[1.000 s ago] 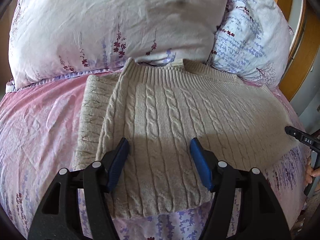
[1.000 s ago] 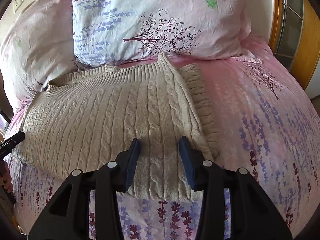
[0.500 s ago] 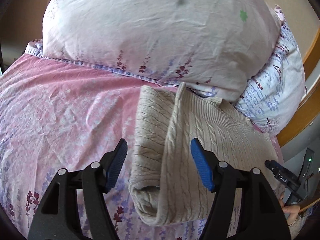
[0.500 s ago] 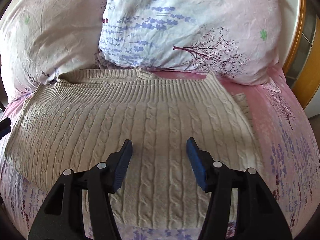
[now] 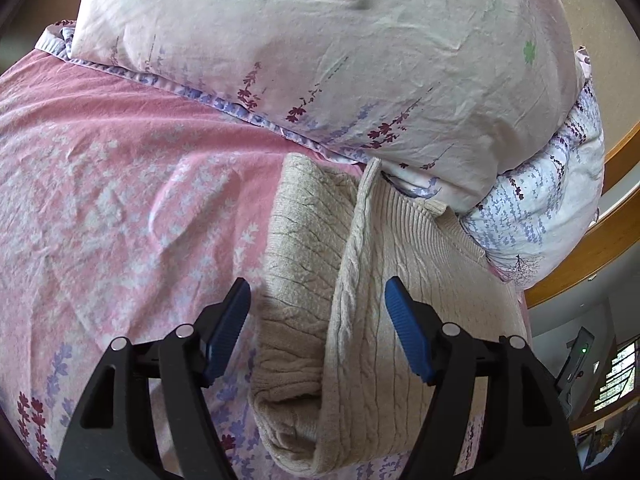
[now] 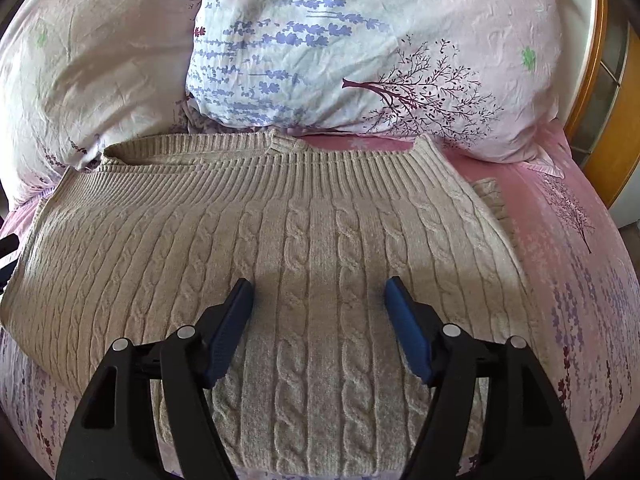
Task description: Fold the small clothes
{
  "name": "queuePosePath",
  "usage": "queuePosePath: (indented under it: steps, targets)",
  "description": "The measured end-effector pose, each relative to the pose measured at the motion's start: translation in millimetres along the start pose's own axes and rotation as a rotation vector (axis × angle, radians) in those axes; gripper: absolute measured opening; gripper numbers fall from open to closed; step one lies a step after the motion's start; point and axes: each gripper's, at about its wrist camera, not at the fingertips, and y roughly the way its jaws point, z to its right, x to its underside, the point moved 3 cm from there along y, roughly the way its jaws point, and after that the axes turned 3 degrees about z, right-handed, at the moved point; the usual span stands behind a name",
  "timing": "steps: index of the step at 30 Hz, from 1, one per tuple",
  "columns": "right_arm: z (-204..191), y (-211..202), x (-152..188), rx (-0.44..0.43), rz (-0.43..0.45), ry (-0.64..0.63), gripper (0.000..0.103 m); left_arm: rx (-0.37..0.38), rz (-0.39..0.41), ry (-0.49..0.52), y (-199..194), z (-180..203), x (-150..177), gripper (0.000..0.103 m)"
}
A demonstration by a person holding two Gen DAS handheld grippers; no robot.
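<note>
A folded beige cable-knit sweater [image 6: 312, 264] lies on the pink bed [image 5: 120, 200], its ribbed end against the pillows [image 6: 360, 48] at the head edge; the left gripper [image 5: 318, 312] hangs over its folded side with jaws wide, gripping nothing; the right gripper [image 6: 318, 312] hangs over its middle, jaws likewise wide.

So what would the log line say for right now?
sweater: partly folded on bed | left tool: open, over folded edge | right tool: open, over middle
</note>
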Motion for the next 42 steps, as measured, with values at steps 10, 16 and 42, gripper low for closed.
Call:
queuePosePath:
  steps: [10, 16, 42]
  targets:
    - [1, 2, 1, -0.015, -0.004, 0.006, 0.071, 0.022, -0.01, -0.008, 9, 4, -3, 0.069]
    - [1, 2, 1, -0.017, 0.0, 0.009, 0.072, 0.041, -0.019, -0.034, 14, 7, -4, 0.068]
    - [5, -1, -1, -0.071, -0.017, 0.058, 0.072, 0.21, -0.035, -0.147, 17, 53, -6, 0.02]
